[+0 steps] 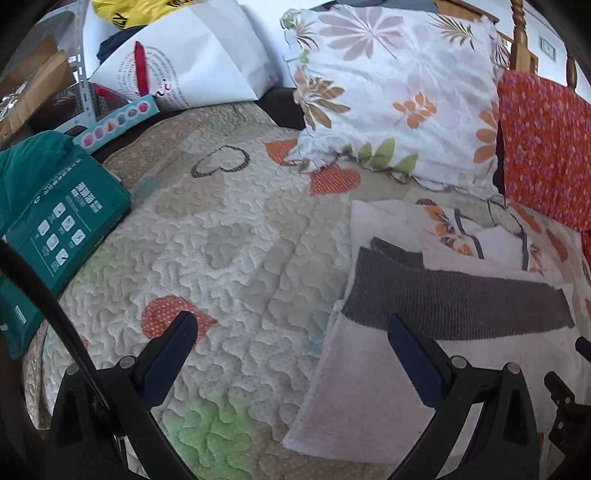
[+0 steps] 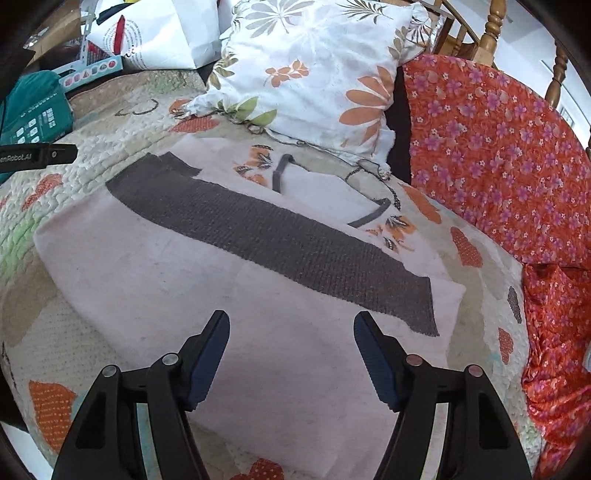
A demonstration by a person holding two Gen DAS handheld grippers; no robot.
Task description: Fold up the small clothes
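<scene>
A small pale pink garment (image 2: 207, 295) with a dark grey ribbed band (image 2: 280, 243) lies flat on the quilted bedspread (image 2: 110, 122). Its far part carries orange butterfly prints and a grey-trimmed edge (image 2: 280, 173). My right gripper (image 2: 291, 325) is open and empty, just above the garment's near part. My left gripper (image 1: 291, 325) is open and empty; its right finger is over the garment's left edge (image 1: 343, 354), its left finger over bare quilt. The grey band also shows in the left wrist view (image 1: 450, 302).
A floral pillow (image 2: 314, 70) leans at the back. An orange flowered cloth (image 2: 498, 158) covers the right side. A teal package (image 1: 62, 218), a white paper bag (image 1: 192, 62) and a toy box (image 1: 118, 122) lie at the back left. The wooden bed frame (image 2: 491, 33) stands behind.
</scene>
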